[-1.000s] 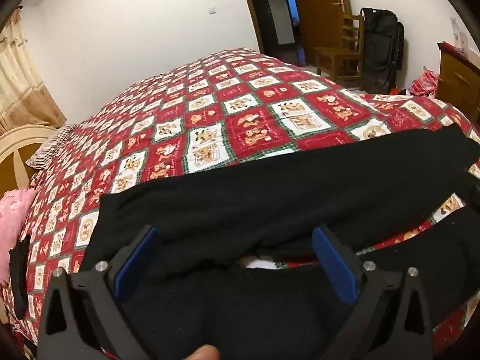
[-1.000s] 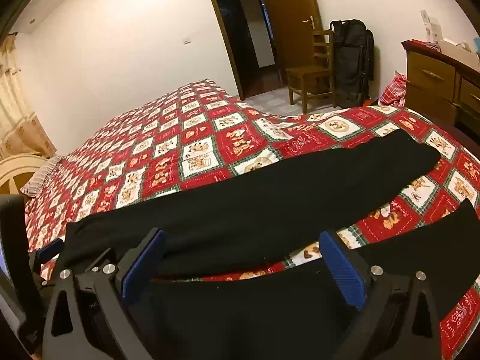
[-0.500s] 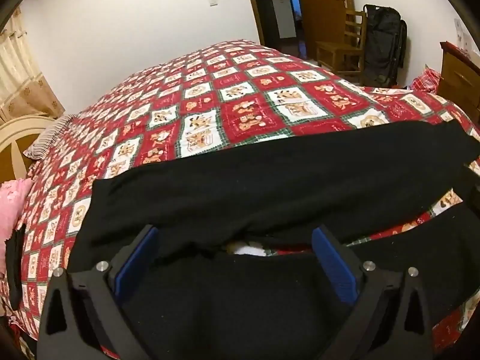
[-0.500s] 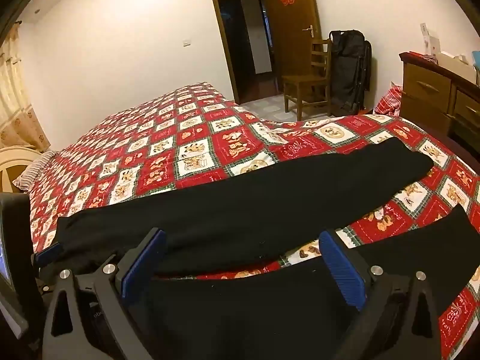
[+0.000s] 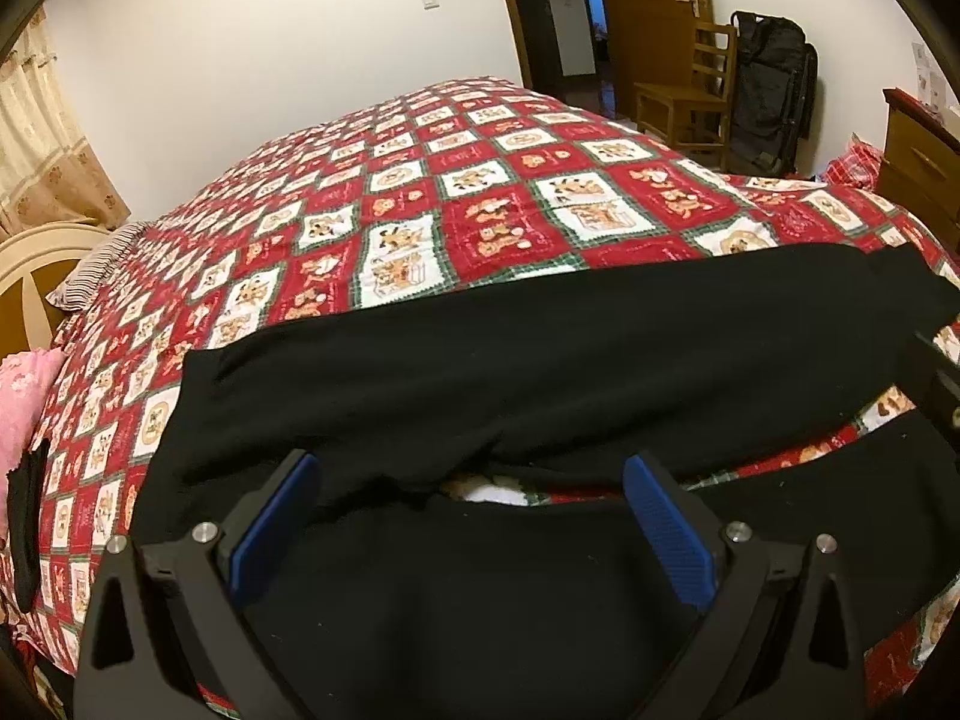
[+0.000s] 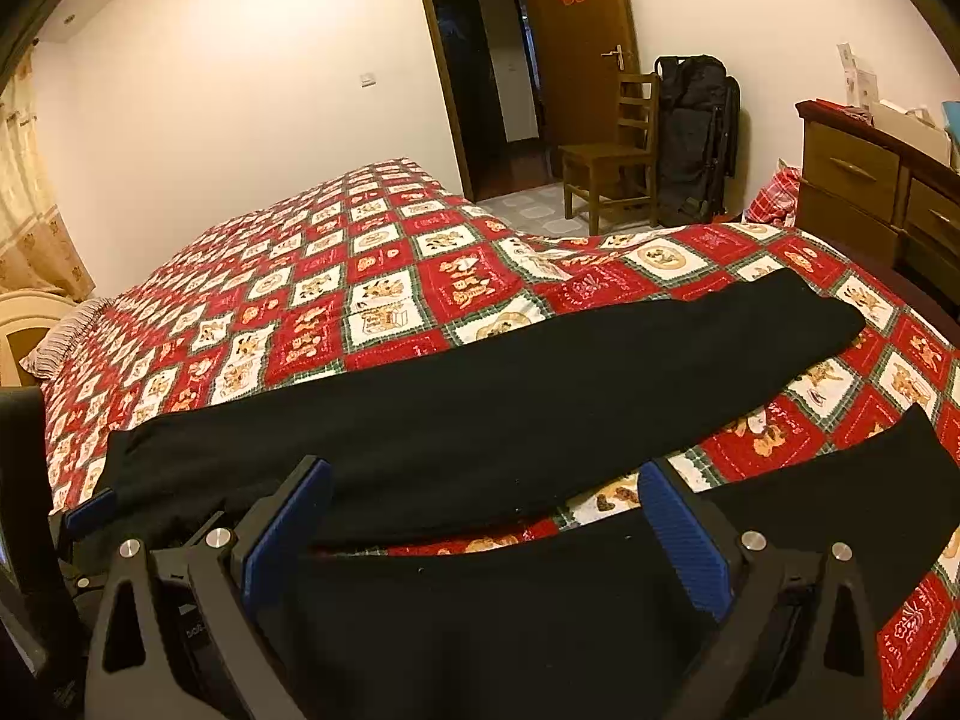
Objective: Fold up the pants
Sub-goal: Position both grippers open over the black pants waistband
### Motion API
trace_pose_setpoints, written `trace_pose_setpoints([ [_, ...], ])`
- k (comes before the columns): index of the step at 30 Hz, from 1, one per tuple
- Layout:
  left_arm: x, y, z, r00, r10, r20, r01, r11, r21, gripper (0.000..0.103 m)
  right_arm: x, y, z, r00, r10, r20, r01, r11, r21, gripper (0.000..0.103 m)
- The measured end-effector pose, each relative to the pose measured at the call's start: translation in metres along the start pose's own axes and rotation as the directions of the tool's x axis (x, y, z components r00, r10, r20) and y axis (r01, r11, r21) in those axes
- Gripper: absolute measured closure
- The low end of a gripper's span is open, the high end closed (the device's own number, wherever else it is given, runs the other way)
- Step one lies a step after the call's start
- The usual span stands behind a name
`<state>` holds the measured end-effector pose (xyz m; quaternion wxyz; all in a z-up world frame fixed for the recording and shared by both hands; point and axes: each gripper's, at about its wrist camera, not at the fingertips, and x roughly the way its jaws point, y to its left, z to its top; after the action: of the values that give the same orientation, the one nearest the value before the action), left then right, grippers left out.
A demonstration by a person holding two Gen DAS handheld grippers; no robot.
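Note:
Black pants (image 5: 540, 372) lie spread on the red patterned bedspread (image 5: 456, 192), legs apart and running to the right. My left gripper (image 5: 468, 480) is open, low over the near leg by the crotch, holding nothing. In the right wrist view the far leg (image 6: 510, 396) stretches right and the near leg (image 6: 840, 504) lies under my open right gripper (image 6: 486, 492), which is empty. The left gripper's blue pad (image 6: 90, 507) shows at the left edge.
A pink cloth (image 5: 24, 408) and a striped pillow (image 5: 96, 264) lie at the bed's left. A wooden chair (image 6: 612, 156), a black bag (image 6: 696, 138) and a dresser (image 6: 870, 180) stand beyond the bed on the right.
Both grippers have drawn back and risen slightly; the pants sit a little lower in both views. Both stay open and the pants have not moved.

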<state>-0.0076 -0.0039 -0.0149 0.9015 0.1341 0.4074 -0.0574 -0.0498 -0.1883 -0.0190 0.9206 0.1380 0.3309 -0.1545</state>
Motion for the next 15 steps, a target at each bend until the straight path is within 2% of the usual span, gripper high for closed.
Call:
trace_pose_setpoints([
  [5, 0.0005, 0.002, -0.0006, 1.0, -0.026, -0.013, 0.026, 1.0, -0.016, 0.0, 0.0013, 0.0002, -0.0001, 1.0, -0.001, -0.006, 0.001, 1.0, -0.001, 0.001],
  [15, -0.0003, 0.0019, -0.0017, 1.0, -0.02, -0.01, 0.02, 1.0, -0.013, 0.0, 0.0012, -0.0001, -0.0003, 1.0, -0.001, -0.008, 0.001, 1.0, 0.001, 0.001],
])
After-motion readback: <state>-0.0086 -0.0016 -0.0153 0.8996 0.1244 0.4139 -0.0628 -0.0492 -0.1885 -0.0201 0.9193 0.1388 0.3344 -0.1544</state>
